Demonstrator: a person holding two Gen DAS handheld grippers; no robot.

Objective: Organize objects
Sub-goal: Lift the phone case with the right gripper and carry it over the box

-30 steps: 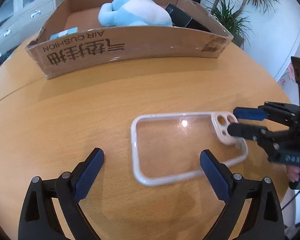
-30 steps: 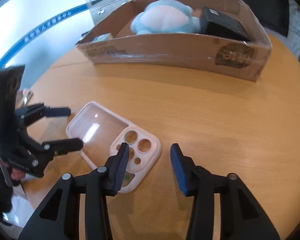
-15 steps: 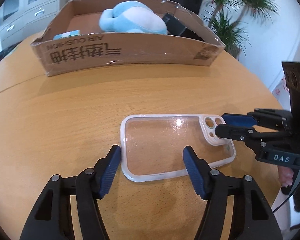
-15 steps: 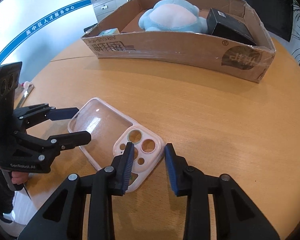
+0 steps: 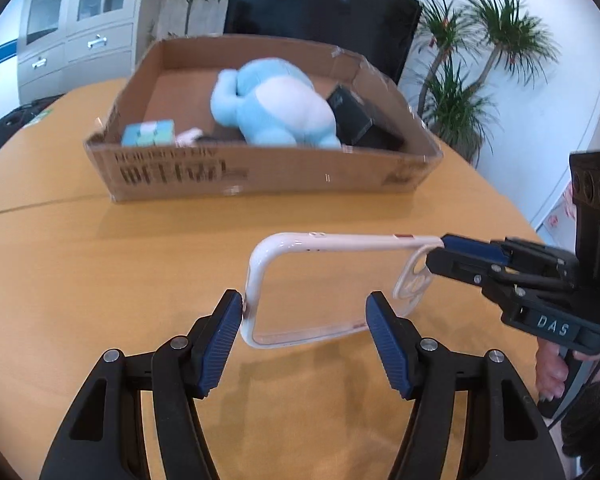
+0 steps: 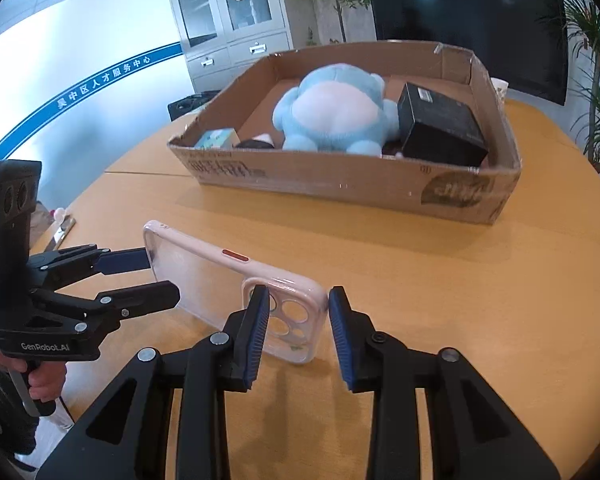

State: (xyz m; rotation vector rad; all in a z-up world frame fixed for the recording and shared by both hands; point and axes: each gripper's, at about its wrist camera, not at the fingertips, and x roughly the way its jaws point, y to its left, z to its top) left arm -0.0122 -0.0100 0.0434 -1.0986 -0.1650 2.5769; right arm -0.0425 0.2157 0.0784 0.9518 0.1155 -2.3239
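Clear plastic with a pale pink rim: a phone case (image 5: 332, 288) hangs in the air above a round wooden counter (image 5: 100, 264), held at both ends. From the left wrist view, the left gripper (image 5: 304, 328) has its blue-padded jaws clamped on the case's near short end, one pad on each long edge. At the right, the right gripper (image 5: 436, 254) pinches the camera-cutout end, its jaws closed tight on the rim, and a hand (image 5: 552, 368) grips its handle. Behind, a shallow cardboard box (image 5: 260, 172) rests on the counter. Inside it lie a light blue plush toy (image 5: 280, 108), a black box (image 5: 352, 120) against the toy's right side, and a small teal carton (image 5: 148, 134) in the near left corner. Potted palms (image 5: 472, 60) and a dark screen (image 5: 320, 12) stand beyond.

From the right wrist view, the right gripper (image 6: 296, 328) clamps the corner of the phone case (image 6: 228, 276) with the lens holes, the case standing on edge, tilted. The left gripper (image 6: 156, 280) holds the far end from the left, its handle in a hand (image 6: 44, 384). The cardboard box (image 6: 340, 180) sits well behind, with the plush toy (image 6: 336, 108), black box (image 6: 440, 124) and teal carton (image 6: 218, 138) inside. A grey cabinet (image 6: 236, 20) stands against the wall.
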